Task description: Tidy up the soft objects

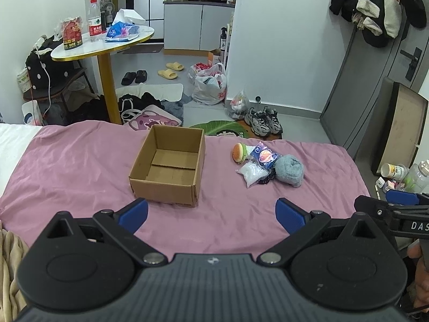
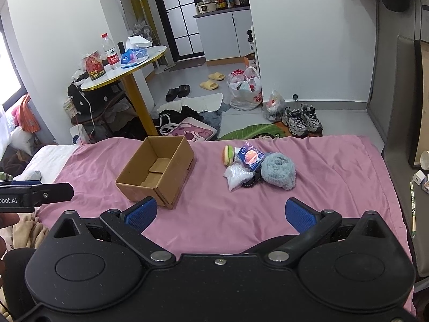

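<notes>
While we hold both tools low over the near edge of the bed, our left gripper (image 1: 211, 213) has its blue-padded fingers (image 1: 135, 210) spread wide with nothing between them, and our right gripper (image 2: 219, 214) is likewise spread wide and empty. In the left wrist view the right gripper shows at the right edge, apart from the left one.

Just beyond the left gripper sits the open brown cardboard box (image 1: 169, 166), upright on the wrinkled pink bedsheet (image 1: 80, 161), its flaps folded flat inside and nothing in it. To the right of the box, well apart from it, lies a small cluster of soft things touching one another: a plush hamburger toy (image 1: 239, 153) nearest the box, a blue packet printed with an orange planet (image 1: 264, 157) beside it, a clear bag of white beads (image 1: 252, 173) on the cluster's near side, a dark fuzzy item (image 1: 266, 178) partly hidden under the others, and a rolled grey-blue fluffy towel (image 1: 289, 170) farthest from the box.

Past the box, off the bed, stands a round white table with a gold rim and yellow leg (image 1: 107, 45), carrying a plastic water bottle (image 1: 94, 20). A pair of grey sneakers (image 1: 264, 120) rests on the floor beyond the cluster.
</notes>
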`<state>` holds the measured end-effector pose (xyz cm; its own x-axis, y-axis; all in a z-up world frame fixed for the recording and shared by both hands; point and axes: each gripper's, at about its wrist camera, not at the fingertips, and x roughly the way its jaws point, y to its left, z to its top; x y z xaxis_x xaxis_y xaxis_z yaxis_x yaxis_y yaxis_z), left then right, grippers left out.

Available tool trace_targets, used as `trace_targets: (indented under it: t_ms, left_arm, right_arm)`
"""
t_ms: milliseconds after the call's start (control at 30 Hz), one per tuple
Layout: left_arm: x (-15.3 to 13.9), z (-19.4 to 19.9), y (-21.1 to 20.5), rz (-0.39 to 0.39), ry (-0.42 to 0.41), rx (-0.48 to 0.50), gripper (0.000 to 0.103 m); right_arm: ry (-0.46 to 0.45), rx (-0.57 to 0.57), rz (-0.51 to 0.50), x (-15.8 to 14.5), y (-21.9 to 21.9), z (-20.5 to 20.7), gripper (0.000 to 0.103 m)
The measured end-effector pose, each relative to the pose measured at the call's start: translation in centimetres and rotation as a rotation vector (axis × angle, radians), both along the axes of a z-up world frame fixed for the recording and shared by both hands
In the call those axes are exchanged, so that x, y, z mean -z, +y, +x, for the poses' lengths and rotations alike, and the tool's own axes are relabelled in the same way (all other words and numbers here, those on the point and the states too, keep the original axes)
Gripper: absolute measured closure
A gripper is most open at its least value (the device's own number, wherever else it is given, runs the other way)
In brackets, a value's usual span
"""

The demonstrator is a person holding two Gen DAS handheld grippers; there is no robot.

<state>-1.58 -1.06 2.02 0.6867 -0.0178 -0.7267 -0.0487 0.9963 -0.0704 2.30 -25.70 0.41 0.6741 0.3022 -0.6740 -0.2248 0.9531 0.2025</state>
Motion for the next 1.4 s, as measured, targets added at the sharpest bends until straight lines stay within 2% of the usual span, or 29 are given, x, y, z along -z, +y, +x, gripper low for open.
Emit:
trace_targets:
  t_ms: [1400]
  left_arm:
    - [-0.4, -1.3, -0.2, -0.025, -0.038, -0.003, 0.002]
  right_arm:
    - [-0.029, -0.025, 0.007, -0.8, 0.1, -0.8, 0.0]
